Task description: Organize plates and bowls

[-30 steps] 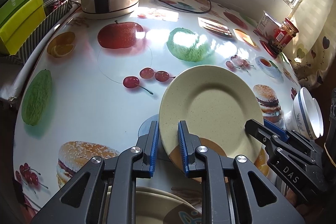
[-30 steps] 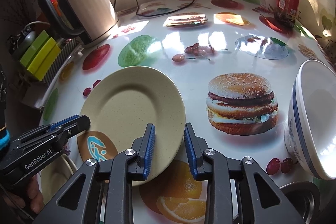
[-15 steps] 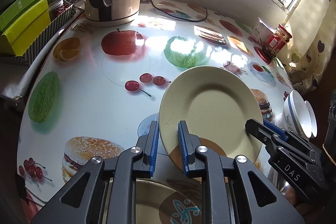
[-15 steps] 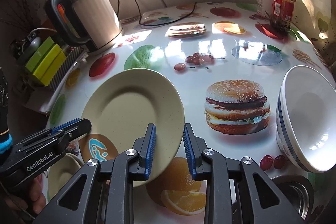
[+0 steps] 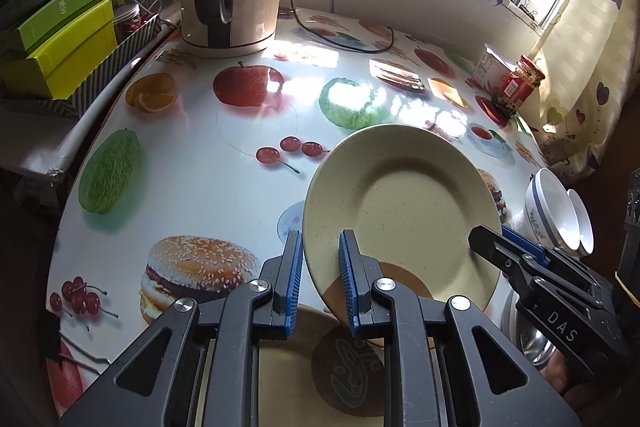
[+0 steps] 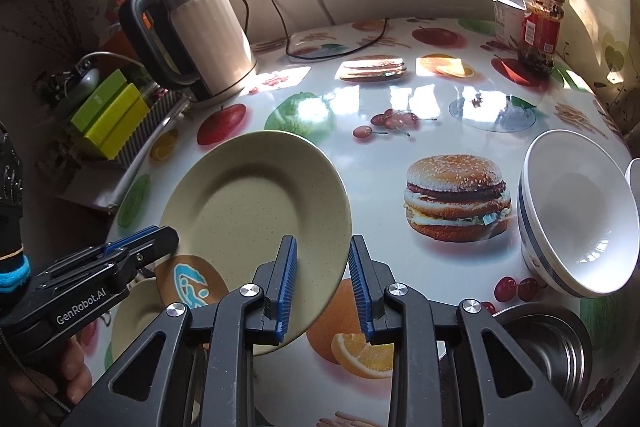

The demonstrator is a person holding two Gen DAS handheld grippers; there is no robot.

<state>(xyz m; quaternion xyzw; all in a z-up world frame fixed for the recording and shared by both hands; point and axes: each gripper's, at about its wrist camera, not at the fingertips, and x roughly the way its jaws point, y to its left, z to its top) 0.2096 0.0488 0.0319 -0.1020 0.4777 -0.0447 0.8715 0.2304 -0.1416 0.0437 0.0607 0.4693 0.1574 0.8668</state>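
Two tools share one beige plate: the left tool and the right tool each clamp its near rim, holding it tilted above the table. It looks stiff, glossy and breakable, so rim grips must stay firm.

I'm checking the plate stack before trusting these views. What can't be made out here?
- Lower plate, left wrist view: mostly hidden by the left gripper and the lifted plate.
- Steel bowl, right wrist view: partly covered by the right gripper.
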